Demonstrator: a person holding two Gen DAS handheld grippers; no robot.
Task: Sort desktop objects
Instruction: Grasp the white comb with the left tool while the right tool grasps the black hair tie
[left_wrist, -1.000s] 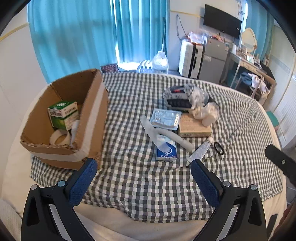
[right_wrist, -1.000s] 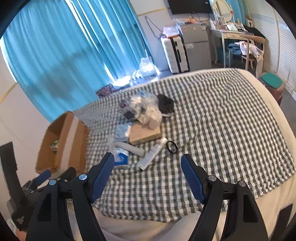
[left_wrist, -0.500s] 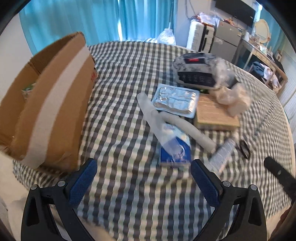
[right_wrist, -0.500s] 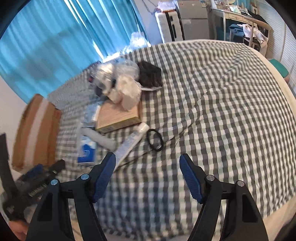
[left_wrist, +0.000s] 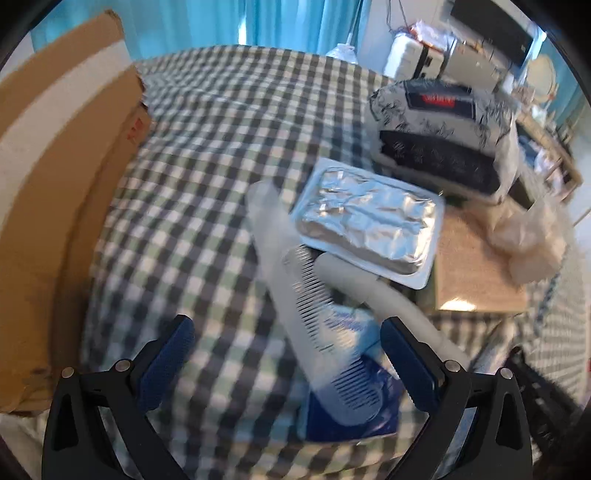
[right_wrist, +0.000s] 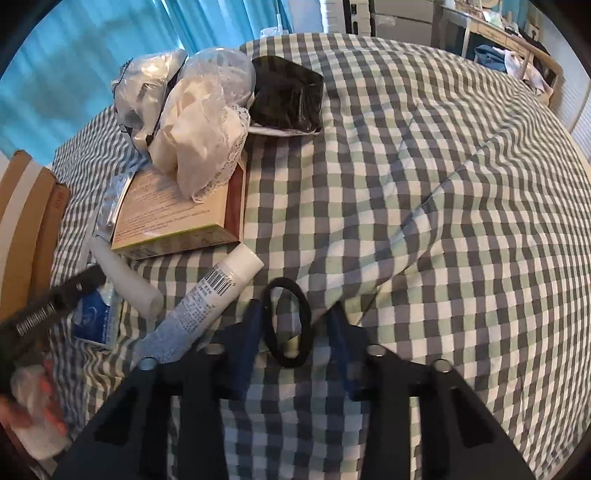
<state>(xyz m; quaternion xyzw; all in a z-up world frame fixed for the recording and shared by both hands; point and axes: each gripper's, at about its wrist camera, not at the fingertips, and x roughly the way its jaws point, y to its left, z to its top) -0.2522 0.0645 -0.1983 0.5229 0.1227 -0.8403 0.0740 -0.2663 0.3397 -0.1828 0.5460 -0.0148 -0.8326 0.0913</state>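
My right gripper (right_wrist: 295, 326) points down at a black hair tie (right_wrist: 287, 360) on the checked cloth (right_wrist: 443, 221). Its jaws are closing with the tie between them; the left finger is at the ring's edge and the right one stands apart from it. My left gripper (left_wrist: 288, 354) is open, low over a clear comb (left_wrist: 314, 325) that lies across a blue packet (left_wrist: 351, 417). To the left stands the cardboard box (left_wrist: 55, 184), with its inside hidden.
Behind the comb lie a foil blister pack (left_wrist: 365, 221), a white tube (left_wrist: 388, 295), a brown carton (right_wrist: 177, 218), a lace cloth bundle (right_wrist: 203, 140) and a black pouch (right_wrist: 288, 96). A barcoded tube (right_wrist: 214, 295) lies just left of the hair tie.
Both grippers have come down close to the cloth. The right jaws have narrowed around the hair tie. The left jaws stay wide, now over the comb.
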